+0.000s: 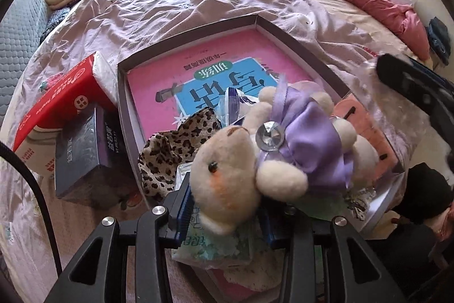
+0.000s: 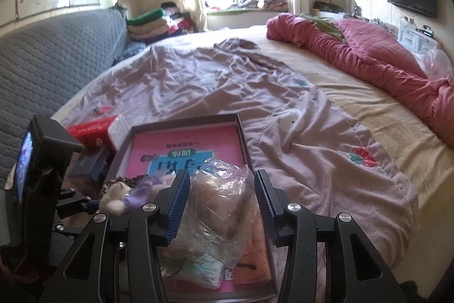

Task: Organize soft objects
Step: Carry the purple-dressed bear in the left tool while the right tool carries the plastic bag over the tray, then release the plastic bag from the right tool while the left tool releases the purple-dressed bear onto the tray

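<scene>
Left hand-held gripper point(image 1: 227, 213) clamps one teddy bear point(image 1: 272, 152); right hand-held gripper point(image 2: 222, 206) clamps one plastic bag point(image 2: 218, 198). Pink book point(image 1: 227, 70): Chinese title, unread.

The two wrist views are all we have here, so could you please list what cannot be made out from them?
- Left wrist view: the teddy bear covers the tray's near contents and much of the pink book.
- Right wrist view: what the crinkled clear bag contains; glare and creases blur it.
- Left wrist view: the right gripper is cut off by the edge.
</scene>
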{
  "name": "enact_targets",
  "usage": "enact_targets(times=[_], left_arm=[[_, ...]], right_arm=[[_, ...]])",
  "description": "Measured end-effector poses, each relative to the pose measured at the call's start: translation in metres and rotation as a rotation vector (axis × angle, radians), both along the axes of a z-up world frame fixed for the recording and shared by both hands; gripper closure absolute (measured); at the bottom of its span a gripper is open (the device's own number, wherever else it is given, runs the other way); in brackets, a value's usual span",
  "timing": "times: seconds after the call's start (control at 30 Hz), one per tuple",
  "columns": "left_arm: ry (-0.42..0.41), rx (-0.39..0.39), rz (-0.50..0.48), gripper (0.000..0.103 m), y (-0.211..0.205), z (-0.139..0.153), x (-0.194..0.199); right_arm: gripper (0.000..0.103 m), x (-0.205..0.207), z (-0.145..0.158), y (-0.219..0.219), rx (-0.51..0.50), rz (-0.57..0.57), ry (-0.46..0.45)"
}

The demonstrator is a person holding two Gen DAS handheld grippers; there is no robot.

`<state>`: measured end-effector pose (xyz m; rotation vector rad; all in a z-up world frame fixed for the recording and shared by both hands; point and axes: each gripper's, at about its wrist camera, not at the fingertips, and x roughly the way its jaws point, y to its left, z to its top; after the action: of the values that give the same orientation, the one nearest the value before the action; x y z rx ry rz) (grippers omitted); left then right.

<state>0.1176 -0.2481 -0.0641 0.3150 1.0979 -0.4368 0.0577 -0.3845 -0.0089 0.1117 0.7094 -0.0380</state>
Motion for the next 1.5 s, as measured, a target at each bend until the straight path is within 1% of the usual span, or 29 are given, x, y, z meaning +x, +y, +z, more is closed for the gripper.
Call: enact_targets(times=[0.27,0.47,0.53,0.7,0.8,1.03,1.13,1.33,1.4,1.5], left_arm=[[-0.001,-0.016,-0.001,0.063,0.004,0.001,0.001],[-0.006,-0.014,-0.009,0.063,0.004,0.002,-0.001],[-0.006,-0.017,-0.013,0.063,0.005,0.003,-0.002],[-0.011,-0.03,-0.014,0.062,0.006,0.004,-0.004],[-0.015,-0.041,-0.018,0.06,0.007,0.004,-0.006],[-0.02,-0.052,-0.031,0.055,0.006,0.006,-0.009],[-0.015,-0.077,-0.032,0.054,0.008,0.009,-0.01],[0.004,-0.125,-0.031,0.052,0.014,0.012,-0.009],[0.011,-0.147,-0.031,0.051,0.017,0.013,-0.009],[0.016,-0.161,-0.034,0.049,0.018,0.015,-0.009]], right_arm=[[0.054,0.025,-0.025,-0.003,0.002,0.004,0.081],[0.054,0.034,-0.039,-0.002,0.009,0.007,0.109],[0.052,0.034,-0.041,0.0,0.005,0.01,0.11],[0.051,0.034,-0.043,0.004,-0.007,0.016,0.108],[0.051,0.035,-0.043,0.005,-0.015,0.016,0.108],[0.045,0.035,-0.044,0.009,-0.03,0.018,0.12],[0.044,0.034,-0.042,0.01,-0.038,0.017,0.118],[0.039,0.031,-0.039,0.009,-0.033,0.01,0.114],[0.034,0.029,-0.038,0.008,-0.023,0.008,0.108],[0.032,0.026,-0.036,0.006,-0.004,0.004,0.097]])
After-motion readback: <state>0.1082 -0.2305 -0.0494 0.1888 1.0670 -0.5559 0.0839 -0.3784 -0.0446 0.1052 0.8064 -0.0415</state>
